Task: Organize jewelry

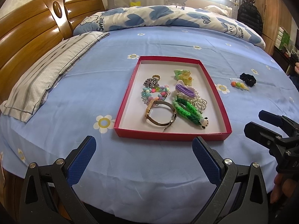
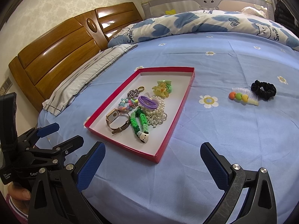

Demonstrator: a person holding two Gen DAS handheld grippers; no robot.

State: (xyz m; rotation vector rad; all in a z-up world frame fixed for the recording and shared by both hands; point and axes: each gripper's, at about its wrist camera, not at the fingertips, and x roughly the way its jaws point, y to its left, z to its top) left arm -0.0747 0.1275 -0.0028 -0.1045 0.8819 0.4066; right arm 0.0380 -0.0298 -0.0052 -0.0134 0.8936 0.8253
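Observation:
A shallow red tray [image 1: 214, 91] [image 2: 184, 100] lies on the blue bed sheet and holds a gold watch [image 1: 160, 114] [image 2: 116, 119], a green braided band [image 1: 186, 112] [image 2: 140, 121], pearl and bead bracelets [image 1: 155, 92] [image 2: 157, 108] and a yellow claw clip [image 1: 185, 77] [image 2: 161, 89]. To the right of the tray, on the sheet, lie a comb with coloured beads [image 1: 240, 85] [image 2: 243, 96] and a black scrunchie [image 1: 247, 79] [image 2: 263, 89]. My left gripper [image 1: 143, 152] [image 2: 56, 132] hangs open in front of the tray. My right gripper [image 2: 152, 158] [image 1: 259, 120] is open near the tray's front right corner.
A grey striped pillow [image 1: 48, 74] lies at the left against the wooden headboard [image 1: 28, 37]. A blue-and-white duvet [image 1: 158, 16] is bunched along the far side. A hand [image 1: 282, 186] holds the right gripper. A dark jacket [image 1: 250, 16] hangs at the far right.

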